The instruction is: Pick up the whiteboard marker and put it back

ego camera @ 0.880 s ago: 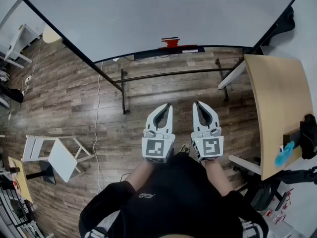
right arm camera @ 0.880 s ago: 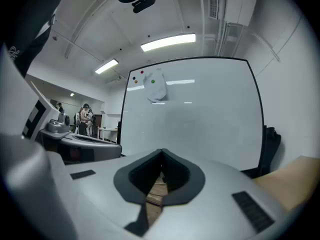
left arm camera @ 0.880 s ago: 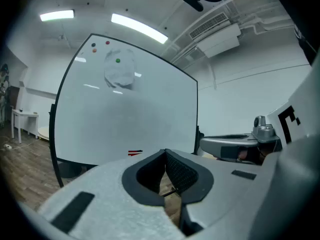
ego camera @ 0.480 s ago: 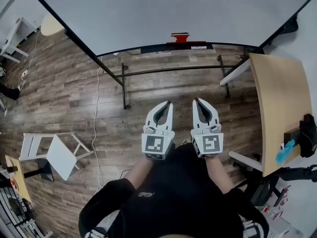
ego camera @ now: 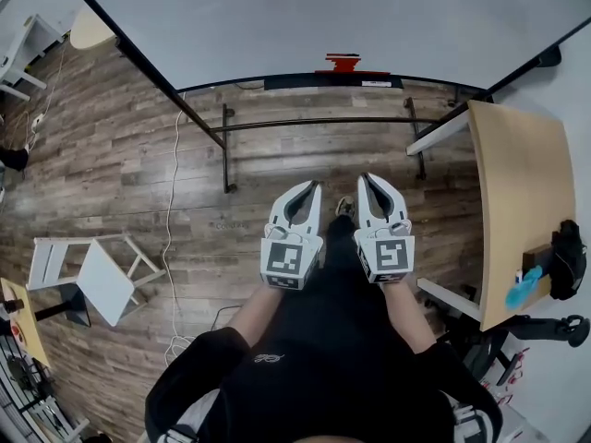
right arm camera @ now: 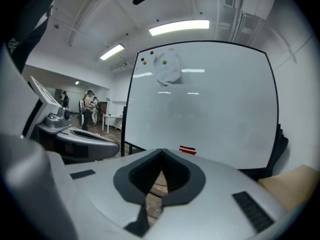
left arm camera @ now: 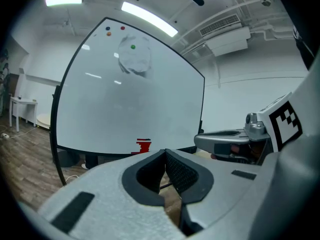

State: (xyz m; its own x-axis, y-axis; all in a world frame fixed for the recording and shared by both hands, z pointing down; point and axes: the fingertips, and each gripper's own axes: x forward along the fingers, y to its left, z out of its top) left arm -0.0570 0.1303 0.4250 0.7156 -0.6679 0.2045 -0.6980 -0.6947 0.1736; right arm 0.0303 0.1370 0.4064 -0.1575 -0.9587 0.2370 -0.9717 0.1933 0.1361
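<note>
A large whiteboard (ego camera: 305, 17) on a black stand fills the far side of the head view. On its bottom ledge (ego camera: 332, 83) lie red and black markers (ego camera: 340, 63); they also show as a red marker stack (left arm camera: 143, 145) in the left gripper view and thin red and black markers (right arm camera: 187, 150) in the right gripper view. My left gripper (ego camera: 315, 185) and right gripper (ego camera: 366, 178) hang side by side above the wood floor, well short of the board. Both are shut with nothing between the jaws.
A wooden table (ego camera: 512, 201) stands at the right with a blue item (ego camera: 517, 289) and dark gear on it. A white folding stand (ego camera: 97, 280) and a cable (ego camera: 175, 201) lie on the floor at left. The board's black stand bar (ego camera: 314, 123) crosses ahead. People stand far off (right arm camera: 90, 106).
The view has shifted toward the whiteboard; the grippers sit slightly higher in the frame and my body has stepped forward. Both grippers stay shut and empty.
</note>
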